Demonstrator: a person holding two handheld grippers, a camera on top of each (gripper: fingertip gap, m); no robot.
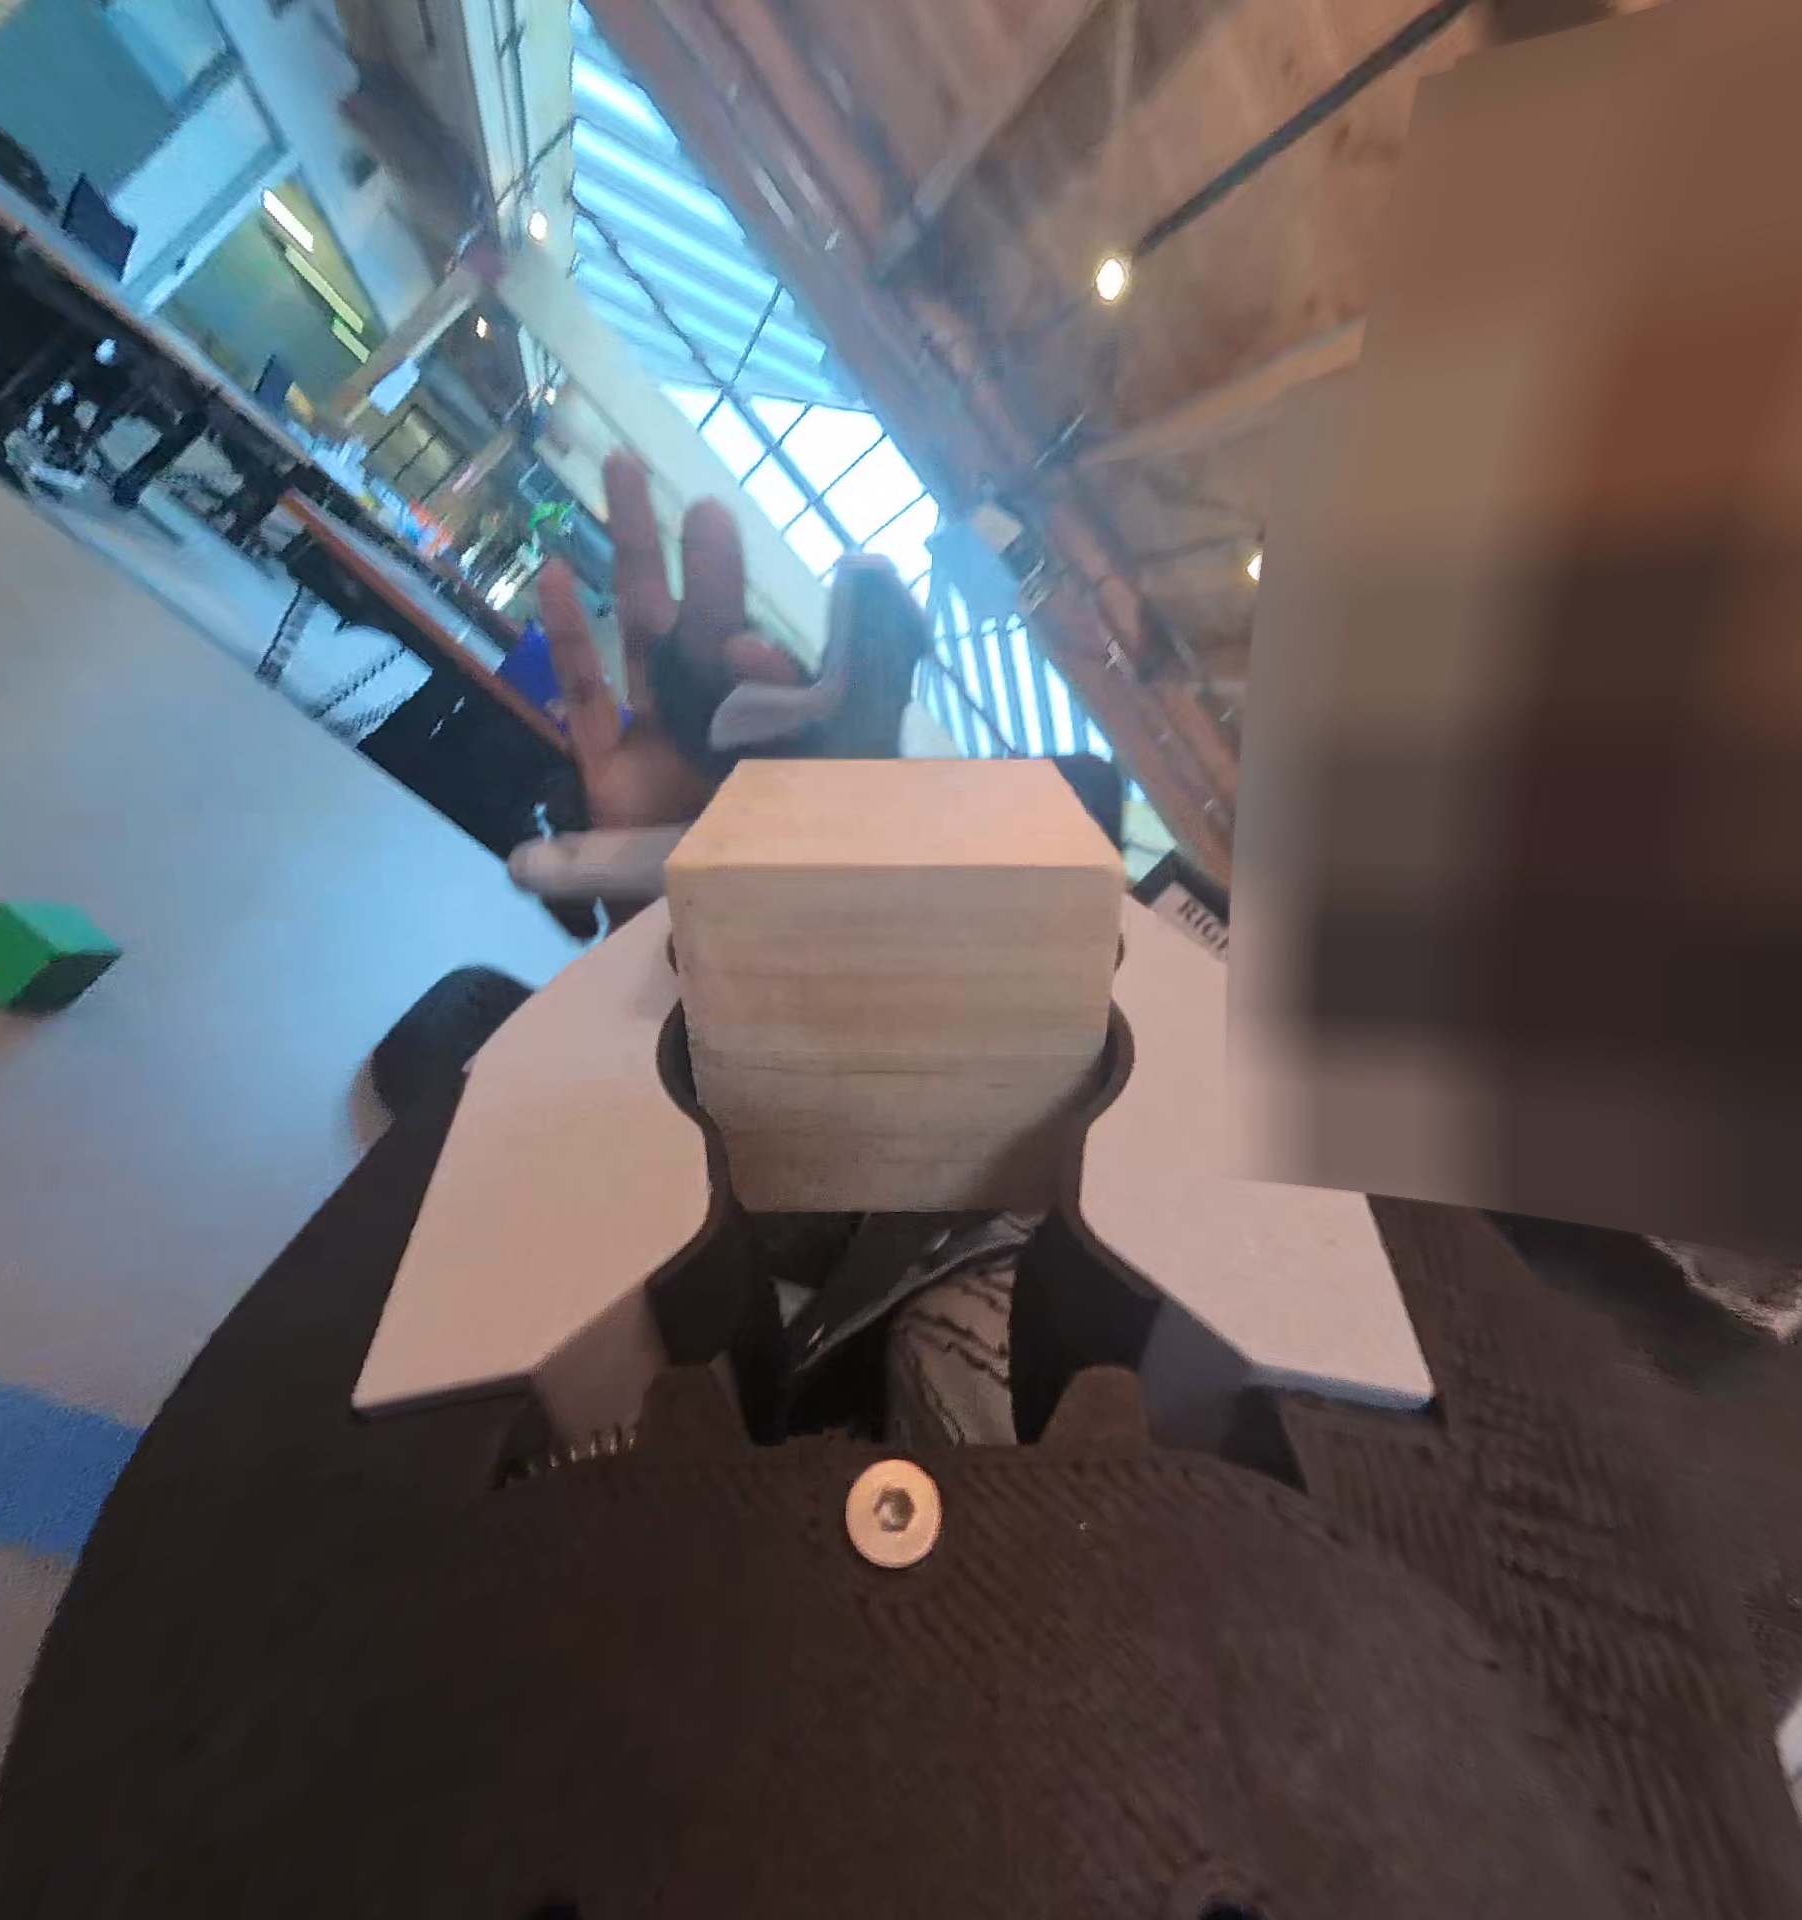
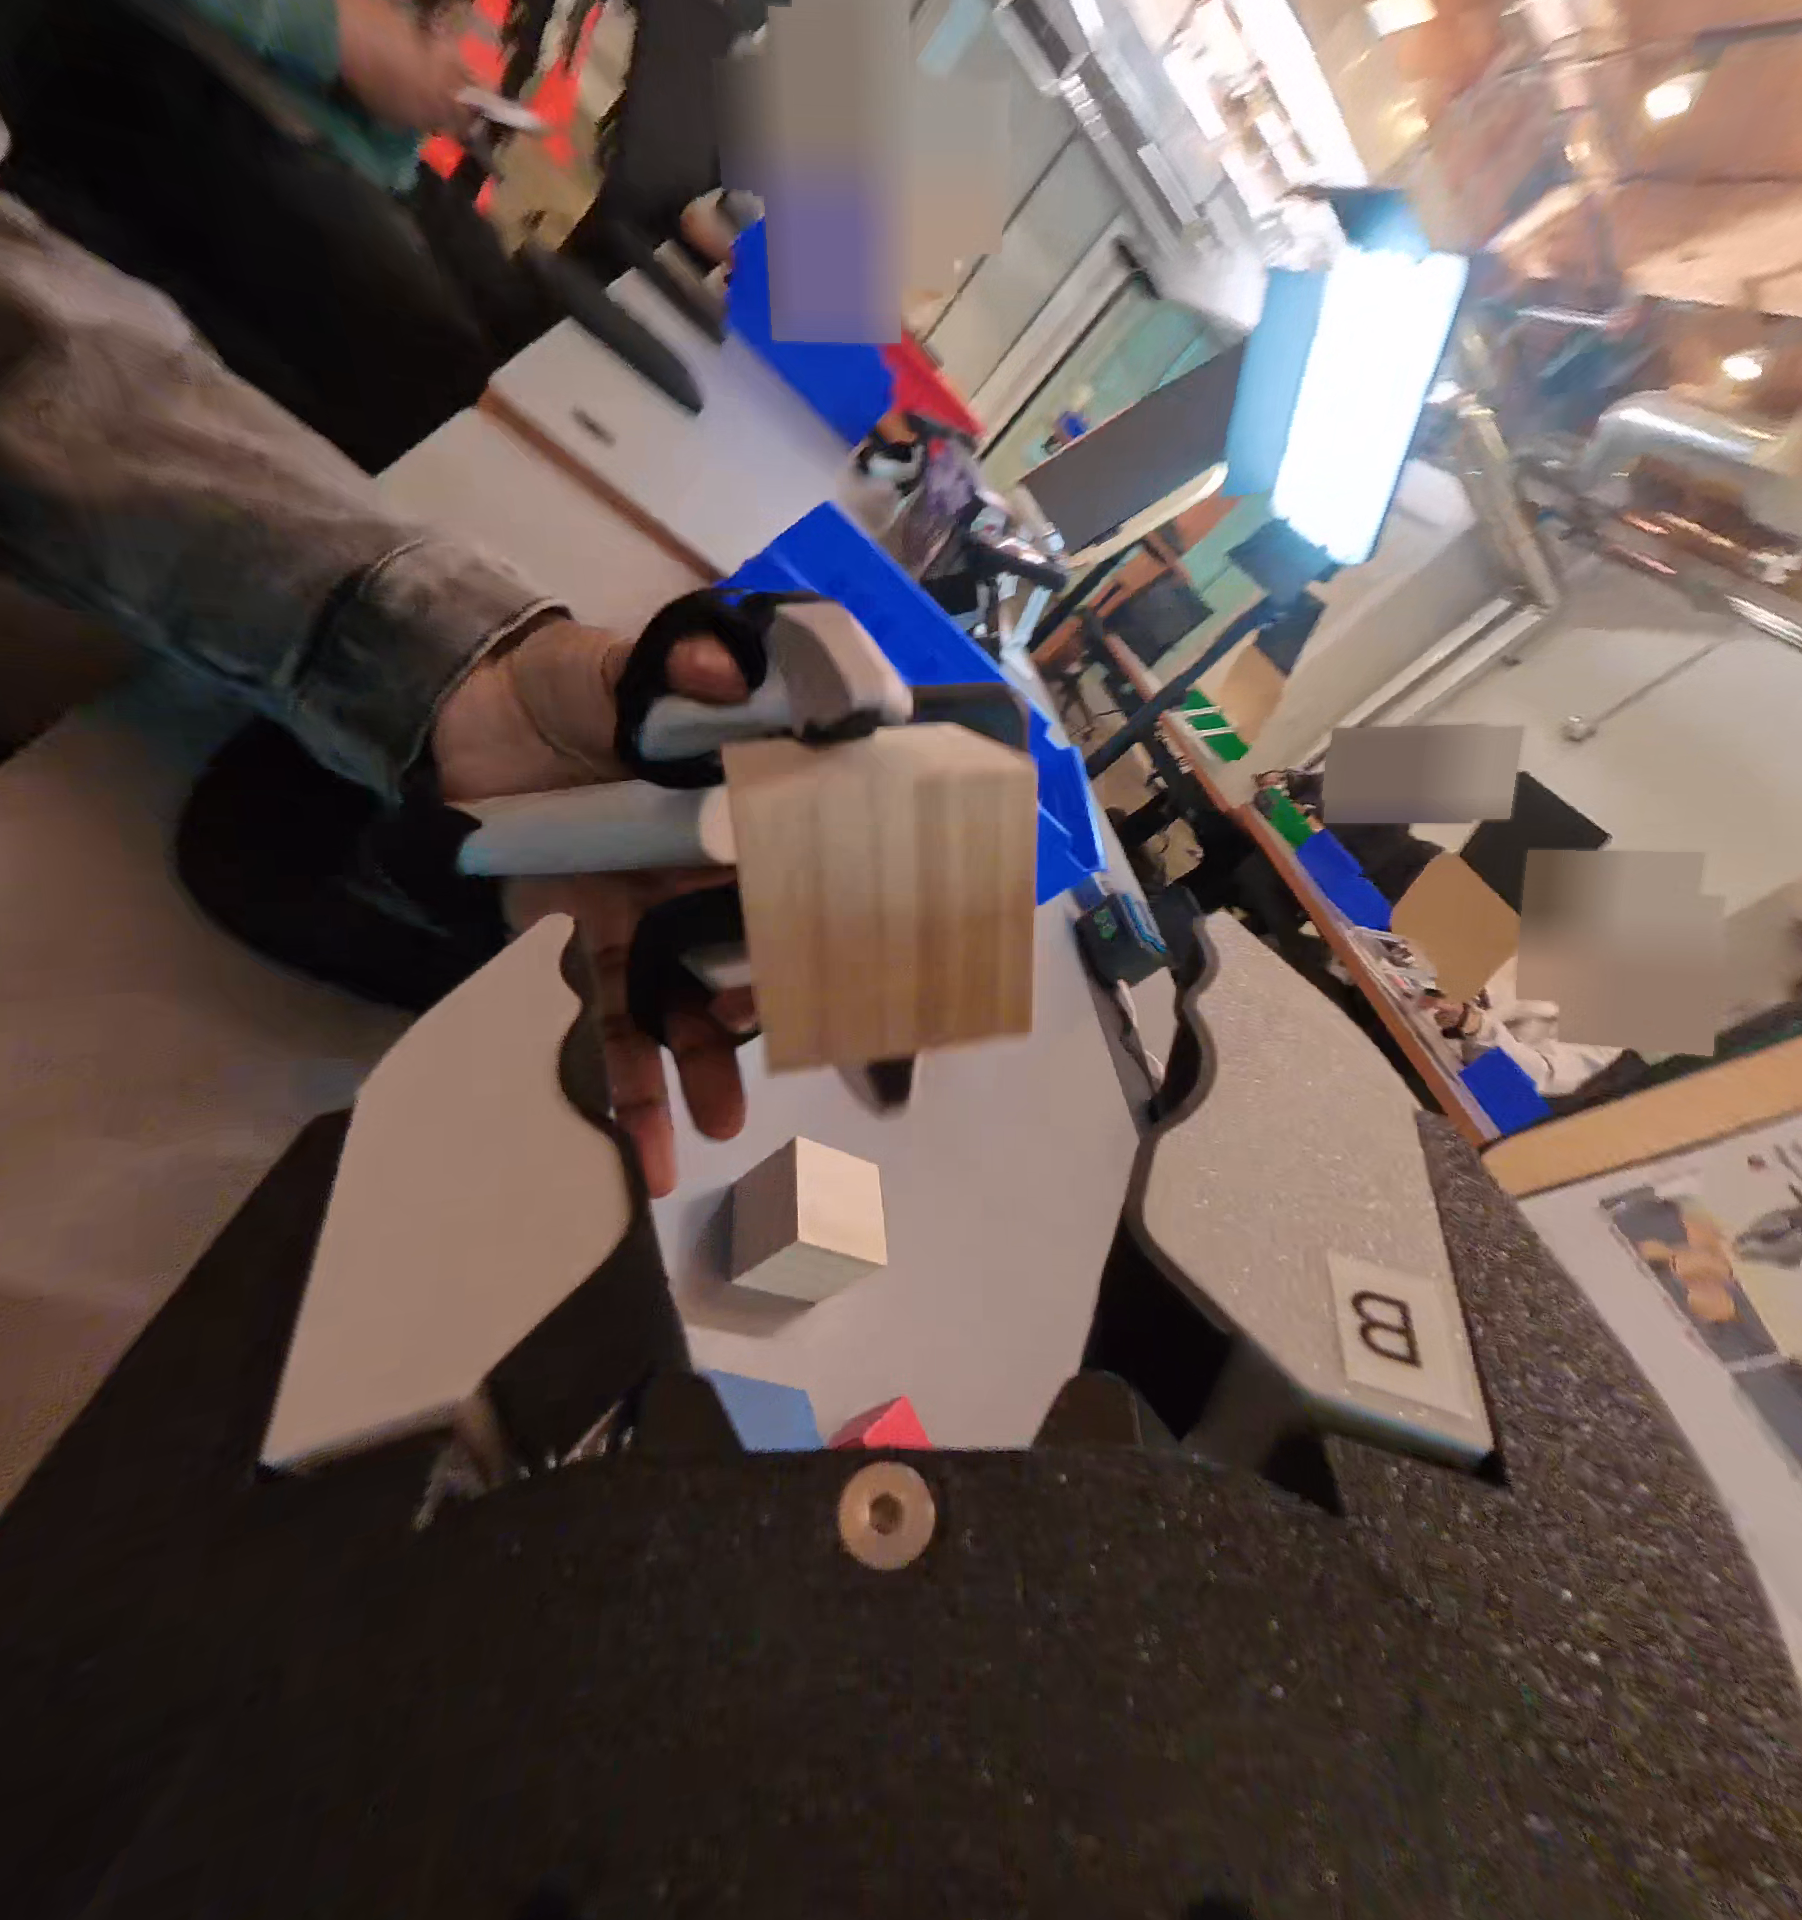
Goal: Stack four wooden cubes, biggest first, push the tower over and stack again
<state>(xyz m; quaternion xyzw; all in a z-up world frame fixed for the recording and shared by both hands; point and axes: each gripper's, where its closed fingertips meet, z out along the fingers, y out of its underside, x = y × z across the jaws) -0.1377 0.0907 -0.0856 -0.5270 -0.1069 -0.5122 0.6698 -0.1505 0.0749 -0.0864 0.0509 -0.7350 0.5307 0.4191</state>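
Note:
My left gripper (image 1: 895,935) is shut on a large pale wooden cube (image 1: 892,997) and holds it in the air, tilted, above the grey table (image 1: 149,831). The right wrist view shows the same cube (image 2: 881,894) clamped between the left gripper's grey fingers (image 2: 835,665), with a person's hand behind it. My right gripper (image 2: 876,935) is wide open and empty, close in front of that cube, and its pads do not touch it. A smaller pale cube (image 2: 809,1216) sits on the table below. A blue cube (image 2: 762,1408) and a red cube (image 2: 886,1425) lie nearer to me.
A green cube (image 1: 29,954) lies on the table at the far left. Blue bins (image 2: 876,603) stand along the table's far side. A printed sheet (image 2: 1728,1268) lies at the right. A person's grey sleeve (image 2: 201,520) reaches in from the left.

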